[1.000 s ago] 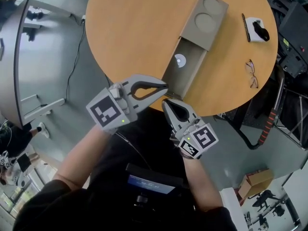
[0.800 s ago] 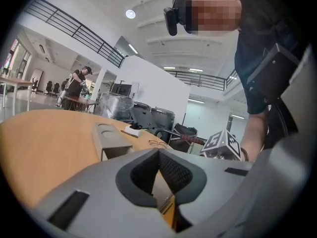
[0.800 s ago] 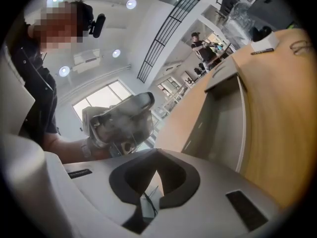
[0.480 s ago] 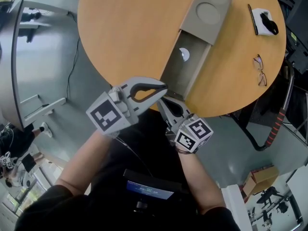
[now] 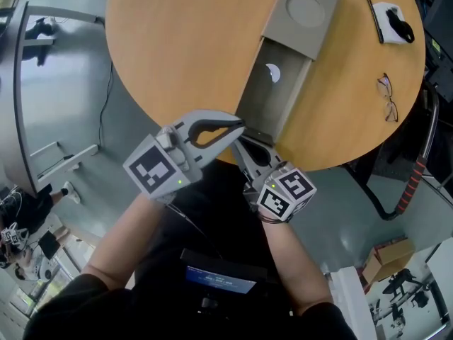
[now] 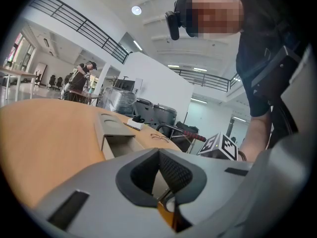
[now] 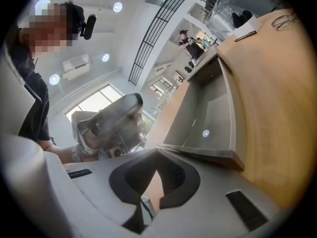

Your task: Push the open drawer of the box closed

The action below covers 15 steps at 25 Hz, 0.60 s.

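A flat grey box [image 5: 306,11] with two round recesses lies on the round wooden table [image 5: 177,48]. Its open drawer [image 5: 272,94] reaches toward me, almost to the table's near edge, and holds only a small pale spot. My left gripper [image 5: 239,127] is shut and empty, its tip by the left corner of the drawer's front wall. Just below that wall, my right gripper [image 5: 239,145] is shut too. The right gripper view looks into the drawer [image 7: 208,118] over its front wall. In the left gripper view the box [image 6: 106,124] and drawer [image 6: 119,145] lie beyond the shut left gripper [image 6: 159,151].
On the table's right side lie a pair of glasses [image 5: 388,99], a pen [image 5: 374,20] and a white pad with a black object [image 5: 396,25]. A chair with a red-and-black grip [image 5: 410,186] stands off the table at right. Grey floor with a cable [image 5: 106,98] at left.
The right gripper has moved up and slightly left, close under the drawer's front wall, and its marker cube has turned. The left gripper has hardly moved. The drawer still stands open.
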### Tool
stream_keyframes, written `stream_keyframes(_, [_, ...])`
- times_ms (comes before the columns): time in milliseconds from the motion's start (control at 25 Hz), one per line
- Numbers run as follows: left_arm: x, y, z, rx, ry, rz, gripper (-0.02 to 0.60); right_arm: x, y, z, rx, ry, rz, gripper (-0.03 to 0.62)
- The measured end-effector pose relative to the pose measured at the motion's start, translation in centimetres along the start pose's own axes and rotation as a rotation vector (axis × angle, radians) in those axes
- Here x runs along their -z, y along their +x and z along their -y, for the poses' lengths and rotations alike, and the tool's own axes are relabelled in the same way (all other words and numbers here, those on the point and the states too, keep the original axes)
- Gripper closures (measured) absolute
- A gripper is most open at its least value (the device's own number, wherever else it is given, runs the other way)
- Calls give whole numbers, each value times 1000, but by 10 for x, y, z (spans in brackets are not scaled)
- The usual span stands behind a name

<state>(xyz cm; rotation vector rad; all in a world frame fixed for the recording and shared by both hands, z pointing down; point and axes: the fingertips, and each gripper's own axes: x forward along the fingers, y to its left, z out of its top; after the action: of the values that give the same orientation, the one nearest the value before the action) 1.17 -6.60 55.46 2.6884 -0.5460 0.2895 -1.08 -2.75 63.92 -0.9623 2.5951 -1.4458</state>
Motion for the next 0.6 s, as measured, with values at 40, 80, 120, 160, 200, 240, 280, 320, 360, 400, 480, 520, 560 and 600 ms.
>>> stream_keyframes(40, [0,1,-1,0,2,0,555,-2,1,1,2,-1,3,592])
stream_keyframes(80, [1,2,-2,0,1,-2,555,-3,1,2,4,-2,4,592])
stream_keyframes(120, [1,3,-3,2,-2,-4,555,-5,2,3,5,-5,4,592])
stream_keyframes(160, [1,3,-4,3,-5,-3,554,-7,4,4,7,-9,6,592])
stream_keyframes(200, [0,4,-5,4,-6,-2,554,-10,5,5,9,-13,9,592])
stream_keyframes(240, [0,5,-6,5,-6,0,554,-13,7,6,11,-15,14,592])
stream_keyframes(280, [0,7,-8,6,-5,-1,555,-16,8,7,12,-15,19,592])
stream_keyframes(320, [0,9,-9,6,-5,-2,555,-19,9,9,13,-16,24,592])
stream_keyframes(360, [0,11,-12,4,-5,-3,555,-23,10,11,13,-18,28,592])
stream_keyframes(400, [0,14,-14,2,-6,-3,555,-27,11,13,12,-20,31,592])
stream_keyframes(480, [-1,19,-20,-2,-6,-1,555,-33,13,15,7,-23,27,592])
stream_keyframes(520, [-2,21,-22,-3,-7,-1,554,-34,14,15,3,-23,22,594])
stream_keyframes(560, [-3,21,-24,-4,-10,-2,555,-35,16,14,-2,-21,17,592])
stream_keyframes(600, [-4,22,-26,-6,-13,-4,554,-36,17,13,-7,-20,13,594])
